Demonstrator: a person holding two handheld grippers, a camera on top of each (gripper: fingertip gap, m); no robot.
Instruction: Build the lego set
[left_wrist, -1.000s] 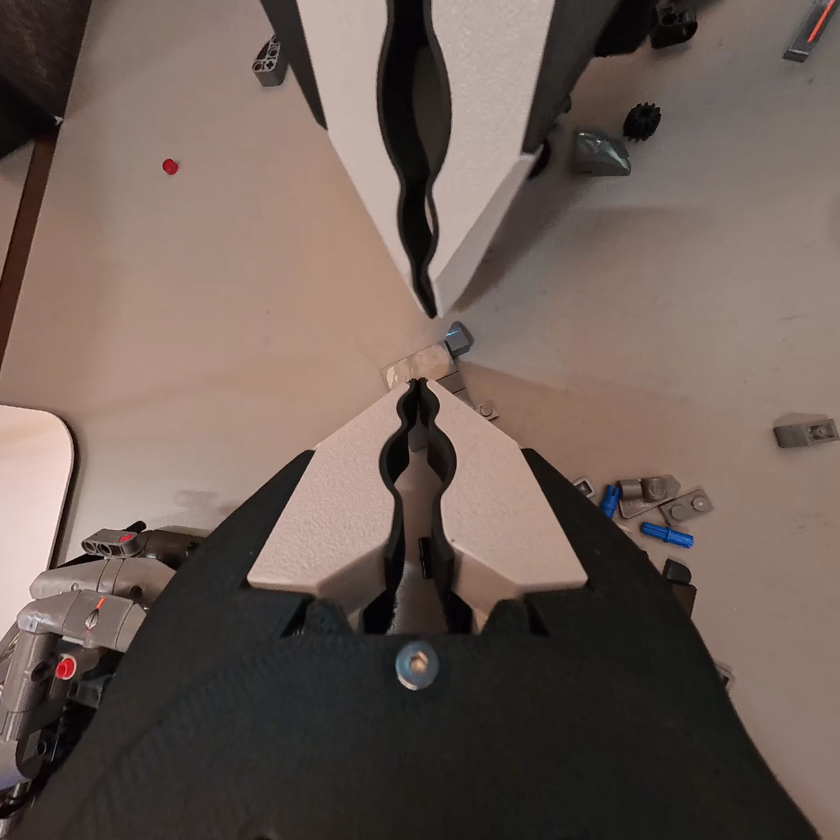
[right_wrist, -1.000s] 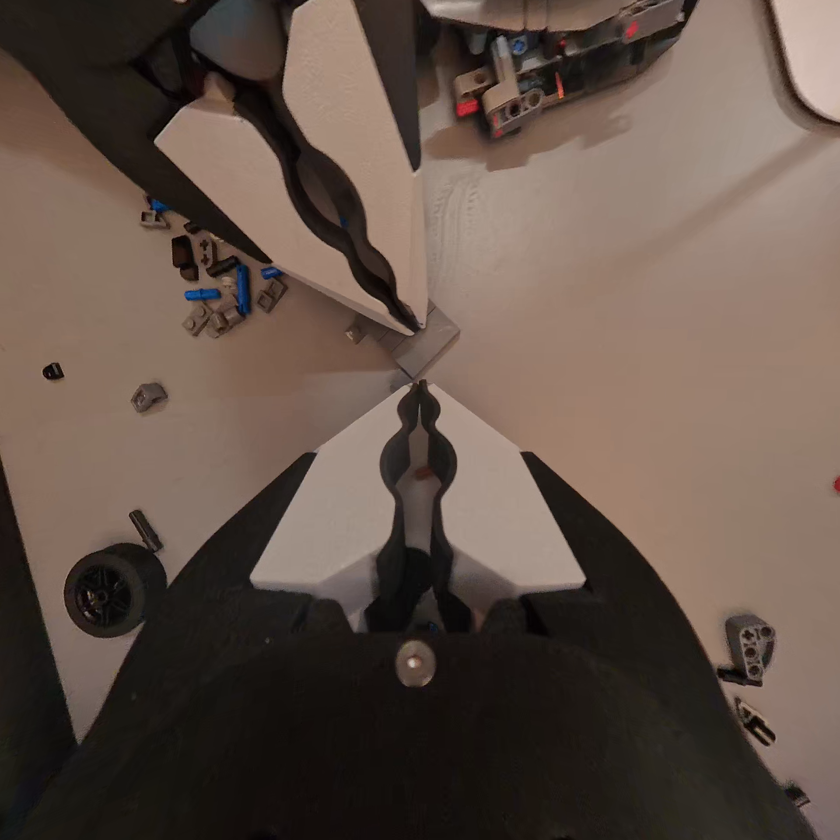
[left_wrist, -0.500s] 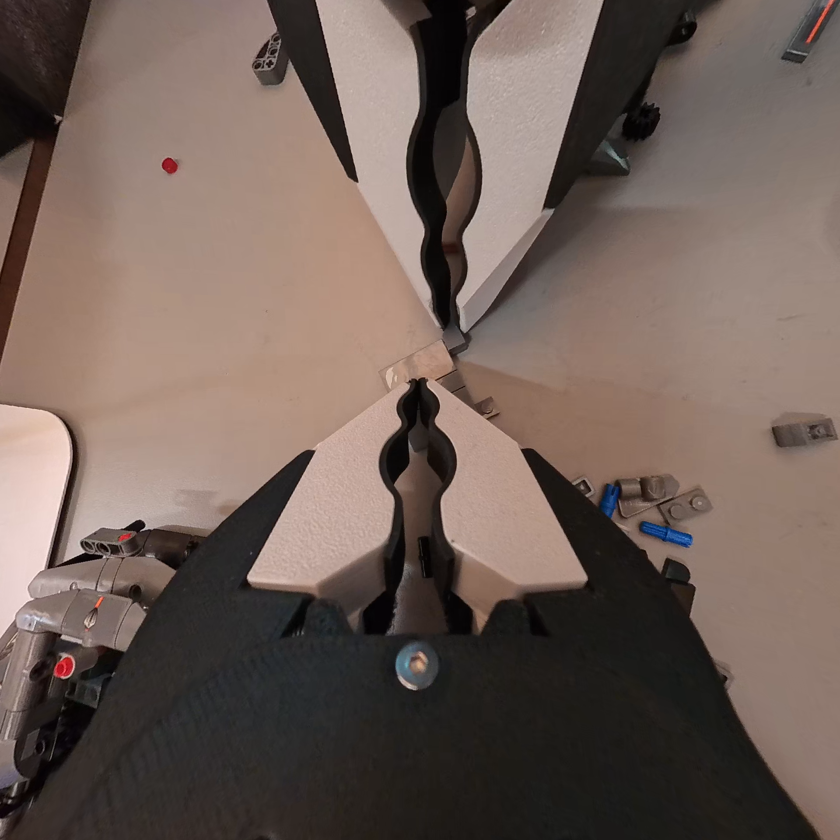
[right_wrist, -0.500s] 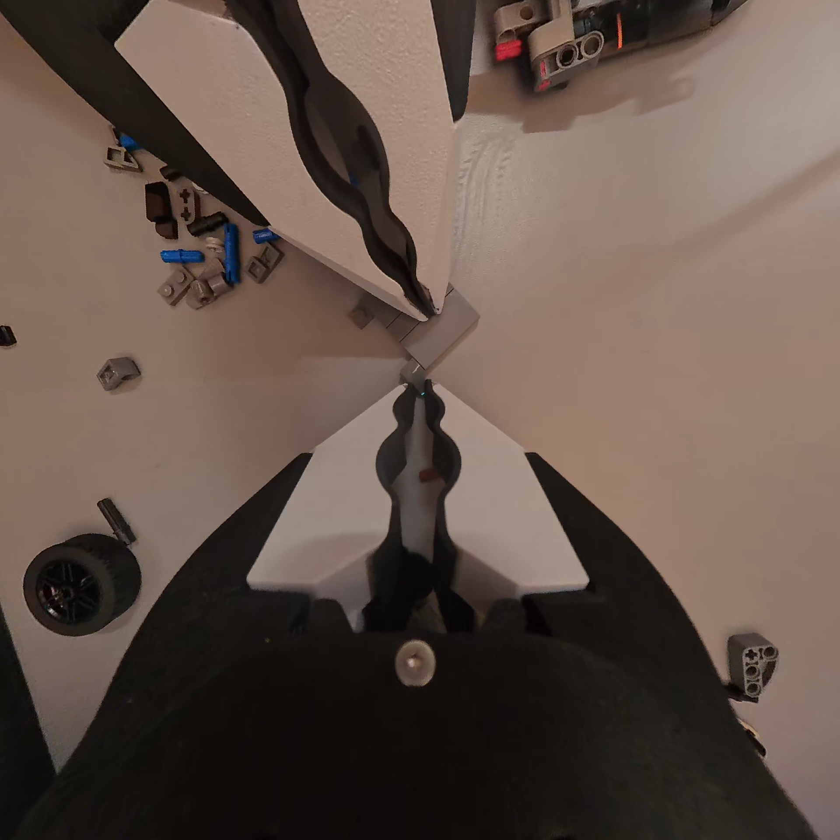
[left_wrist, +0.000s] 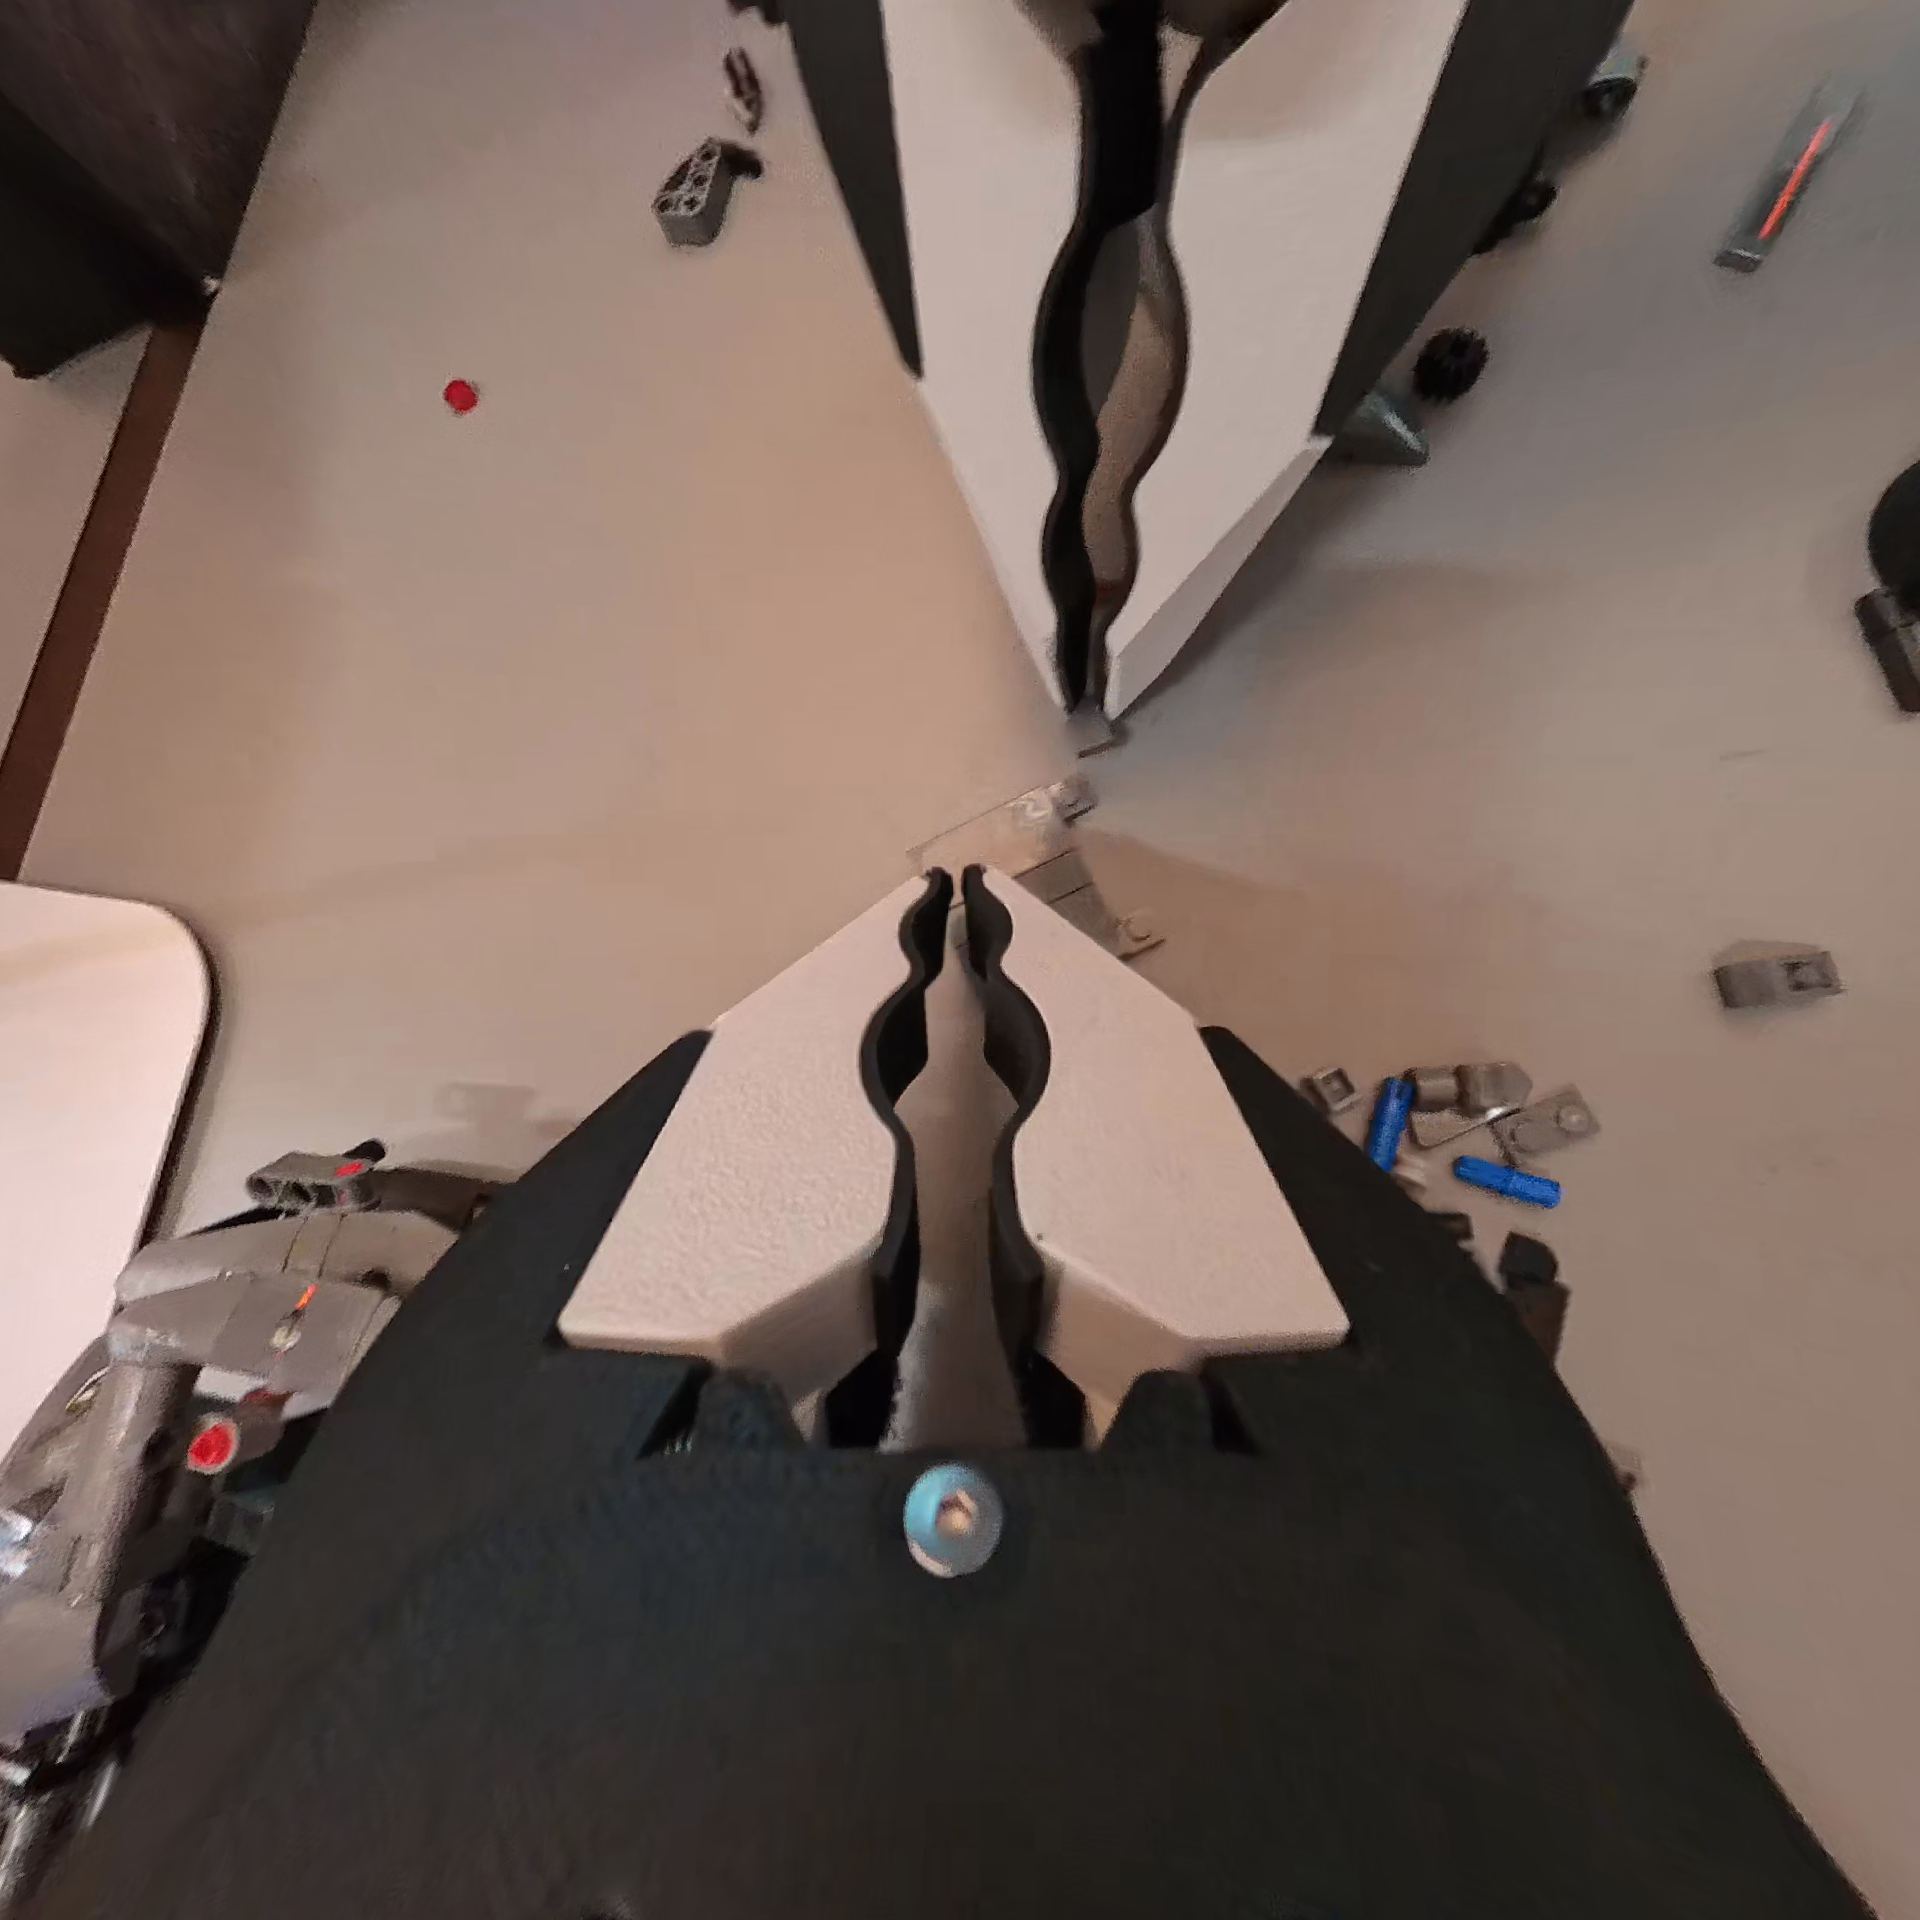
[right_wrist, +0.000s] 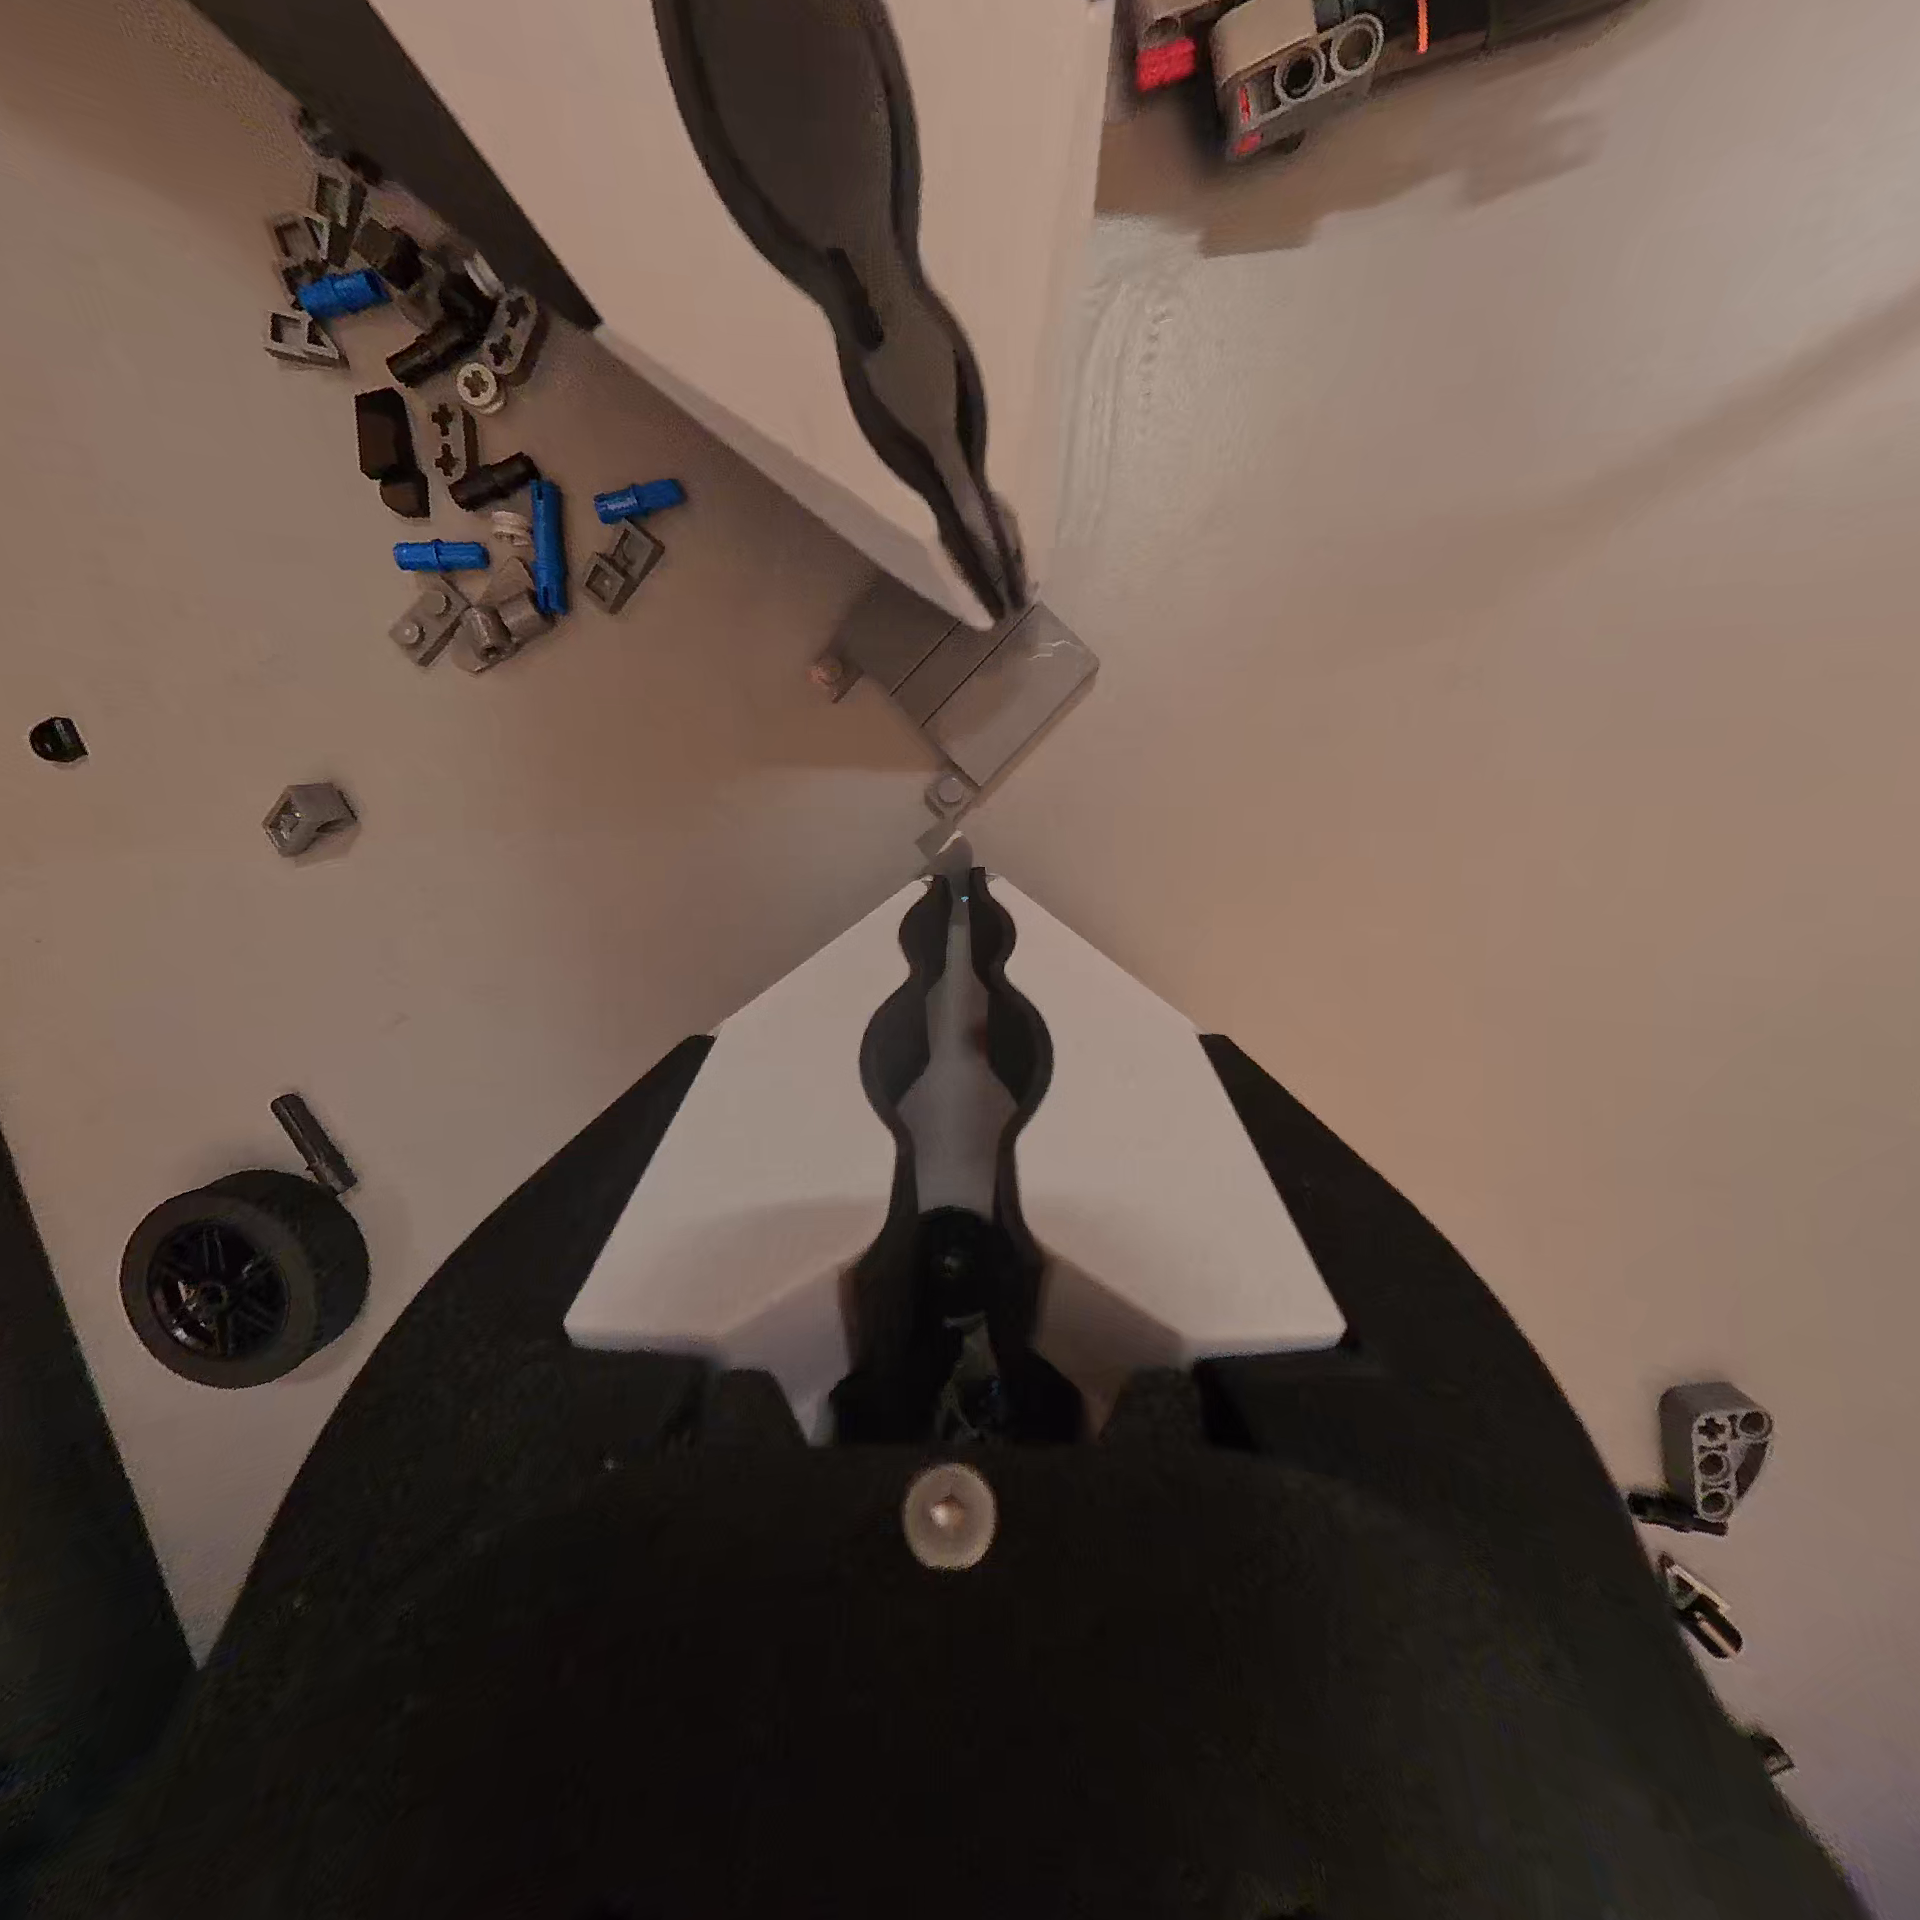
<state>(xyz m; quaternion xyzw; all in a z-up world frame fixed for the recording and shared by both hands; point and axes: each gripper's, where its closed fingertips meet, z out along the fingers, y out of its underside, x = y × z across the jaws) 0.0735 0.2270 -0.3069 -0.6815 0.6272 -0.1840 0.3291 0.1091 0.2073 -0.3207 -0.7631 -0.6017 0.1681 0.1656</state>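
Observation:
A flat grey plate assembly (left_wrist: 997, 831) lies at the middle of the pale table. My left gripper (left_wrist: 956, 881) is shut on its near edge; the right wrist view shows the left gripper (right_wrist: 1000, 608) pinching the plate assembly (right_wrist: 997, 696) from above. My right gripper (right_wrist: 958, 885) is shut on a small grey piece (right_wrist: 940, 850), held just off the plate's studded end. In the left wrist view the right gripper (left_wrist: 1086, 712) comes in from the top with the small grey piece (left_wrist: 1103, 740) at its tips, a little apart from the plate.
A partly built grey model (left_wrist: 208, 1351) sits at the lower left. A pile of grey pieces and blue pins (left_wrist: 1475, 1132) lies to the right. A black wheel (right_wrist: 239, 1278), a grey angled beam (right_wrist: 1714, 1444) and a red stud (left_wrist: 460, 395) lie loose. The table edge (left_wrist: 94, 582) runs along the left. My hands' fingertips stand some 5 cm from each other. My right gripper's tips are some 15 cm from the black wheel (right_wrist: 239, 1278).
My right gripper came down and shut on the small grey piece at the plate's end; the piece now sits slightly apart from the plate. Both views have shifted and blurred a little.

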